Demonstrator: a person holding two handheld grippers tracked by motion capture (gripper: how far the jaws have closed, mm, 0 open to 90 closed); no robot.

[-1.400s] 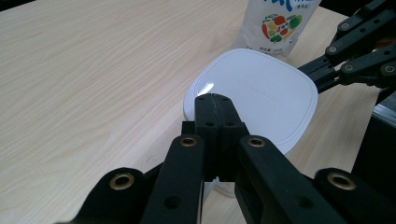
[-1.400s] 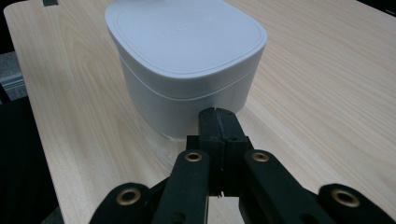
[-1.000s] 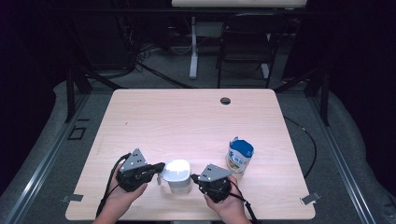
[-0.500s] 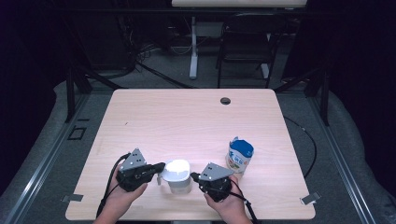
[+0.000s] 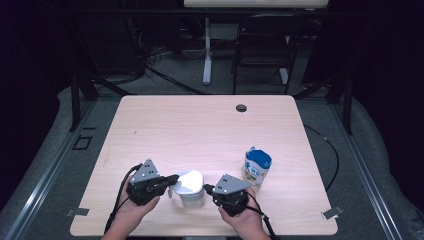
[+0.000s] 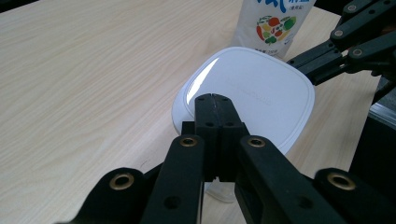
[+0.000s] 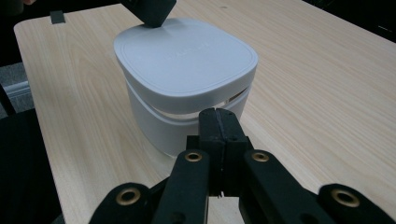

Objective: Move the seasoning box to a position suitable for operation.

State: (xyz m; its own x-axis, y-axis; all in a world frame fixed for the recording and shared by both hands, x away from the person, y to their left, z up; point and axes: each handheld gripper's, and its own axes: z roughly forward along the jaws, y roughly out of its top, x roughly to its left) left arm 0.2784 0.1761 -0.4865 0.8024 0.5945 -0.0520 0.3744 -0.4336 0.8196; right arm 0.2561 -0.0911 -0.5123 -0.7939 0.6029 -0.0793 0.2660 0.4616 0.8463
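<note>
While both sets of jaws stand pressed together with nothing between them, the left gripper (image 5: 172, 178) rests its closed tips on or just over the near edge of the lid (image 6: 247, 93) of a white box (image 5: 190, 187), and the right gripper (image 5: 207, 189) points its closed tips at the box's side wall from the other flank, at or just short of touching. The box stands near the front edge of the table (image 5: 200, 125), between the two hands, and a blue-topped pouch (image 5: 257, 167) stands upright a little beyond and to the right of it. Judging from this, the work on the box has barely begun: the lid sits flat and square on the body, nothing is lifted or gripped, and opening or moving it is all still to do. The high view gives the layout, the two grippers flanking the box and the pouch apart from them. The left gripper view shows the glossy lid from above, the printed pouch (image 6: 273, 23) behind it and the right gripper's linkage (image 6: 345, 42) coming in. The right gripper view shows the box (image 7: 184, 79) side-on, with a dark gap under the lid rim, and the left gripper's tip (image 7: 149, 11) over the lid's far corner
</note>
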